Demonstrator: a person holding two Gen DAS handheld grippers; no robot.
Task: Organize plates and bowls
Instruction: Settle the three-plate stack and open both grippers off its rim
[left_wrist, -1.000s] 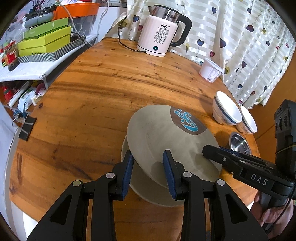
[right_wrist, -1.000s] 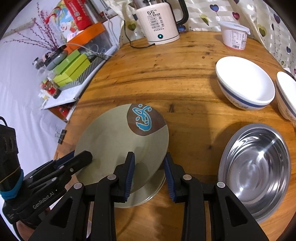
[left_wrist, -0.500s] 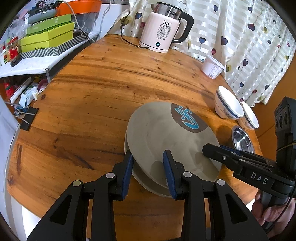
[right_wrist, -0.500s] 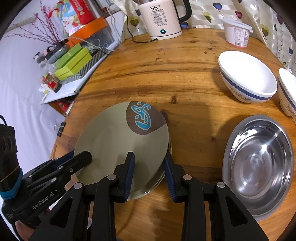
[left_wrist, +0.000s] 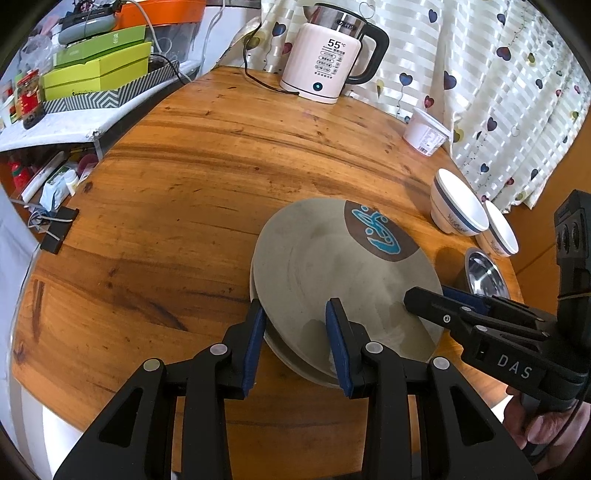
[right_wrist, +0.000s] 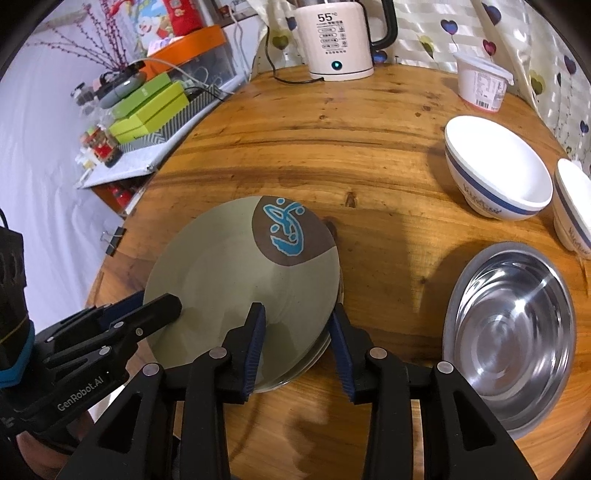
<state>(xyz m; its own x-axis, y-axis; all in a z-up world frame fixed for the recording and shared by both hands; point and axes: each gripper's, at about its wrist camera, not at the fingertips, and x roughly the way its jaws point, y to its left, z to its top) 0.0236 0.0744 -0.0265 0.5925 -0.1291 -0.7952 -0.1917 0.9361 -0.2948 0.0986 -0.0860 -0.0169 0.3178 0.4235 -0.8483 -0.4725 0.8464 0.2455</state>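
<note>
The left gripper (left_wrist: 295, 343) straddles the near rim of the top plate (left_wrist: 332, 273); whether its pads actually press the rim cannot be told from either view. The right gripper (right_wrist: 297, 345) straddles the same plate's rim at the plate's right side. Its jaws have just been opening, with the rim between them, and the right-hand pad now stands just clear of the edge, so this grip reads as released.

The top plate lies directly ahead of both grippers, resting on the lower plate (left_wrist: 291, 360), whose rim shows beneath the near edge. The stack looks almost aligned, with a slight offset toward the left gripper.

To finish the step well, spread each set of jaws fully before retracting. Withdraw along the finger line, away from the stack, without lifting, so that neither pad drags the rim and shifts the top plate.

The plate is round, so it has no long axis; it lies nearly flat, face up. Its brown patch with the blue motif (right_wrist: 286, 232) points away from both grippers, toward the kettle (right_wrist: 340, 37).

Beyond the right gripper stand the steel bowl (right_wrist: 509, 332) and two white bowls (right_wrist: 498, 166).
</note>
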